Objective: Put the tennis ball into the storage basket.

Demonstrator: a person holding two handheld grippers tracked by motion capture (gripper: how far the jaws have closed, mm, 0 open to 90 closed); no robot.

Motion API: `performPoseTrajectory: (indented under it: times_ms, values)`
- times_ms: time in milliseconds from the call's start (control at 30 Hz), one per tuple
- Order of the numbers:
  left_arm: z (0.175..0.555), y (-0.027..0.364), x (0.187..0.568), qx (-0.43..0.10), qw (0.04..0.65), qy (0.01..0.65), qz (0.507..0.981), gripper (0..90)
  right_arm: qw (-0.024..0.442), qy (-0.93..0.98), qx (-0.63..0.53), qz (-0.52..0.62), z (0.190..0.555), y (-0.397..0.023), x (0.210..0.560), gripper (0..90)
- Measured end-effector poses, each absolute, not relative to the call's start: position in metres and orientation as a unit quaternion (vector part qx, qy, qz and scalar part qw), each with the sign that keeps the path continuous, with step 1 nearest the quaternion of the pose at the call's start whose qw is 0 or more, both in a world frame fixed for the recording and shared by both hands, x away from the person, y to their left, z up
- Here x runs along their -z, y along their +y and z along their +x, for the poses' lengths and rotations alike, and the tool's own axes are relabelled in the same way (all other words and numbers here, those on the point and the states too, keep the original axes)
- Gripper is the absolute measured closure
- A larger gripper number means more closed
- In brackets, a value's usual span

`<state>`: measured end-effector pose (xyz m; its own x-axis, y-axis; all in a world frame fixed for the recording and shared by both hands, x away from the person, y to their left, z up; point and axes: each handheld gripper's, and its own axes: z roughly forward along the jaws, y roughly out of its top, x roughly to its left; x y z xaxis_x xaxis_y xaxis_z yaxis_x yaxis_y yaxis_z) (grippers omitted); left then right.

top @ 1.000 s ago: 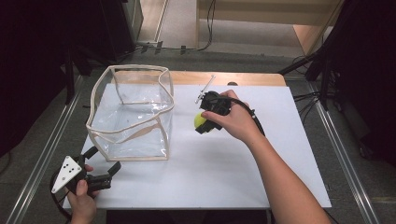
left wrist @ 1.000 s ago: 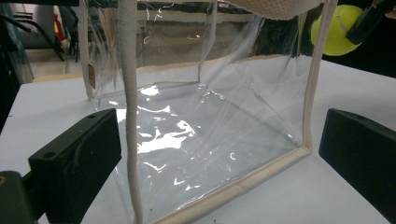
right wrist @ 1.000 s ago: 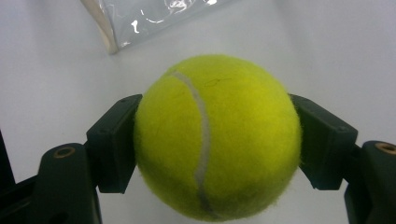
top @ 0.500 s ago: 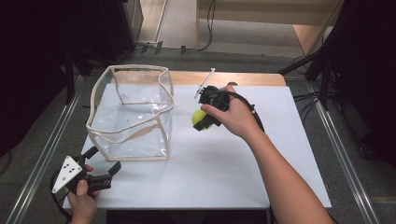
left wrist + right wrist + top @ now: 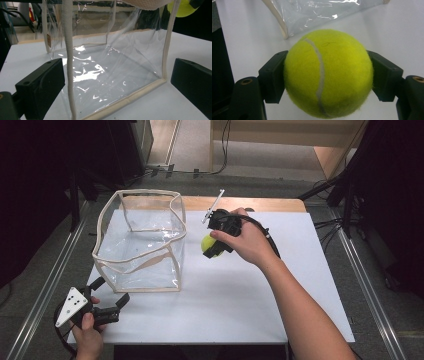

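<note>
**A:** Above a white table [image 5: 240, 300], the right gripper [image 5: 216, 246] clamps a yellow-green tennis ball [image 5: 207, 244] between both jaws, held in the air just beside the clear plastic bag [image 5: 142, 245] with cream fabric trim.

**B:** And the left gripper [image 5: 107, 305]?

**A:** Jaws spread wide with nothing between them, low at the table's near-left edge, facing the bag's near corner.

**B:** What might go wrong?

**A:** The jaws touch the ball only at its sides; fuzzy felt on a round body could slip free and roll off the table. The bag's rim [image 5: 150, 195] sags unevenly, so a release too close to it may catch the trim and bounce the ball outside, or topple the unsteadied bag.
</note>
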<state>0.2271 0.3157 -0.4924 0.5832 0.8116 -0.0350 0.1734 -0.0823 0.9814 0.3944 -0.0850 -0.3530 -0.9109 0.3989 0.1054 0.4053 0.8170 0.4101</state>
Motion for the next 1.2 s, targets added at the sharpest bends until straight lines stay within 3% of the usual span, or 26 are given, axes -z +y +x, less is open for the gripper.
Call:
performPoseTrajectory:
  times_ms: [1200]
  values:
    - [0.227, 0.316, 0.492, -0.279, 0.573, 0.360, 0.682, 0.0, 0.004, -0.957, 0.220, -0.190, 0.397, -0.069, 0.324, 23.5]
